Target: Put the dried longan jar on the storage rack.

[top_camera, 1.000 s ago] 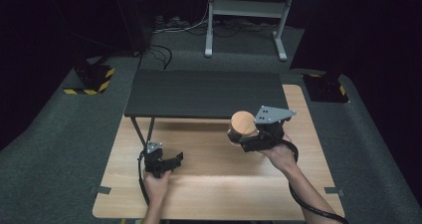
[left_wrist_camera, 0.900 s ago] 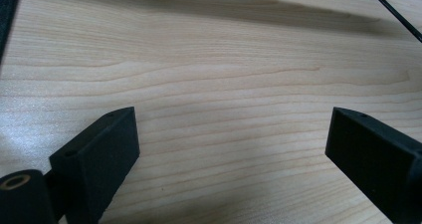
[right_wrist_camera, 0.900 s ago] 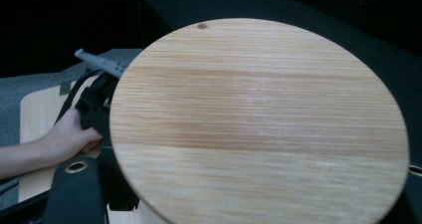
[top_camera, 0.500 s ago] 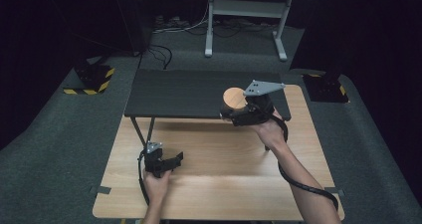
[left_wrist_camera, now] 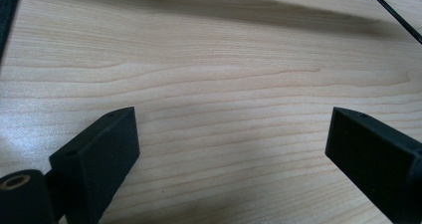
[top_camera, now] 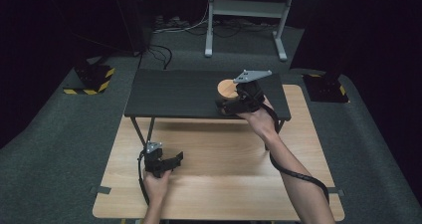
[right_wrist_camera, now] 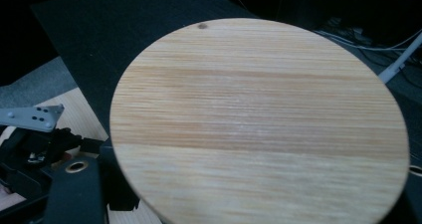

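- One round wooden disc (top_camera: 228,88) is in hand, clamped at its near edge by the right gripper (top_camera: 225,106); its flat face lies roughly level and juts forward, away from the person, over the right part of the black shelf (top_camera: 169,92).
- Relation governing the coming move, as judged: the disc hangs above the shelf top, so setting it down calls for a lowering straight onto the dark surface beneath it. Whether its underside already touches the shelf cannot be told.
- Being round, the disc has no long axis; in the right gripper view its face (right_wrist_camera: 259,119) slopes slightly, grain running across.
- Left gripper (top_camera: 171,160) rests low over the light wooden table (top_camera: 224,184), well apart from the disc; its jaws stand wide with only bare tabletop (left_wrist_camera: 224,84) between them. The right hand is plainly the nearer.
- Count: one disc, one black shelf, one table, two grippers.
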Available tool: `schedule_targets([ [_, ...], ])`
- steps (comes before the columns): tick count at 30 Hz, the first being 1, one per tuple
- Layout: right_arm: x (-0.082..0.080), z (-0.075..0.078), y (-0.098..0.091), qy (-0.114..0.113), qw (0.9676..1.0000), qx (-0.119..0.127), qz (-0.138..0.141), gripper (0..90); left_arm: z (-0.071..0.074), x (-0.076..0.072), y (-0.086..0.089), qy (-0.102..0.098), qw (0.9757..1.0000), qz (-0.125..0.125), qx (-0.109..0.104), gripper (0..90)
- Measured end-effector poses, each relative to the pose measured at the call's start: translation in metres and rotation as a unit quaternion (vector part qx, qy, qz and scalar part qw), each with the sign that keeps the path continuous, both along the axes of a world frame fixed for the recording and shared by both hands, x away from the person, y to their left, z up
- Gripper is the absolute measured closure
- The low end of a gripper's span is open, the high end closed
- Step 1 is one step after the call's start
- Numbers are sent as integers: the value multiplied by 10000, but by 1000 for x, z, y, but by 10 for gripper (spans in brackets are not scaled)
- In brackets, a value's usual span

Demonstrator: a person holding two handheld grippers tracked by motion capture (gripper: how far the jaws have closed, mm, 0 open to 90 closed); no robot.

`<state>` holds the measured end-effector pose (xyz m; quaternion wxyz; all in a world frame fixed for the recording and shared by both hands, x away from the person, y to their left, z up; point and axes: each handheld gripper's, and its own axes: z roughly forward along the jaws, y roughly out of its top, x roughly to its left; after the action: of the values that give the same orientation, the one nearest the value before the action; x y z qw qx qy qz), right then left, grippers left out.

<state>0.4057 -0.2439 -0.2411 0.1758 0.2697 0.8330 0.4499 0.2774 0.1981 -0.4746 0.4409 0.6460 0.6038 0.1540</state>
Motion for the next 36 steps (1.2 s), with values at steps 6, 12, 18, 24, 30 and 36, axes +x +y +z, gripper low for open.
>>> schedule_targets([
  [6, 1, -1, 3, -11, 10000, -15, -14, 250, 0, 0, 0, -1, 10000, -2, 6, 68],
  [12, 5, -4, 1, 58, 9999, 91, -16, 250, 0, 0, 0, -4, 10000, -3, 11, 68],
  [18, 6, -5, 3, 46, 9999, 112, -37, 249, 0, 0, 0, 0, 10000, -1, -4, 68],
  [24, 3, -7, 2, -25, 9999, 103, -21, 210, 0, 0, 0, -5, 10000, -8, 5, 66],
  [30, -9, -6, -6, -178, 9997, 170, -44, 150, 0, 0, 0, -3, 10000, -9, 4, 64],
  [36, -29, -12, -26, -359, 9987, 330, -168, 127, 0, 0, 0, -2, 10000, -11, 21, 64],
])
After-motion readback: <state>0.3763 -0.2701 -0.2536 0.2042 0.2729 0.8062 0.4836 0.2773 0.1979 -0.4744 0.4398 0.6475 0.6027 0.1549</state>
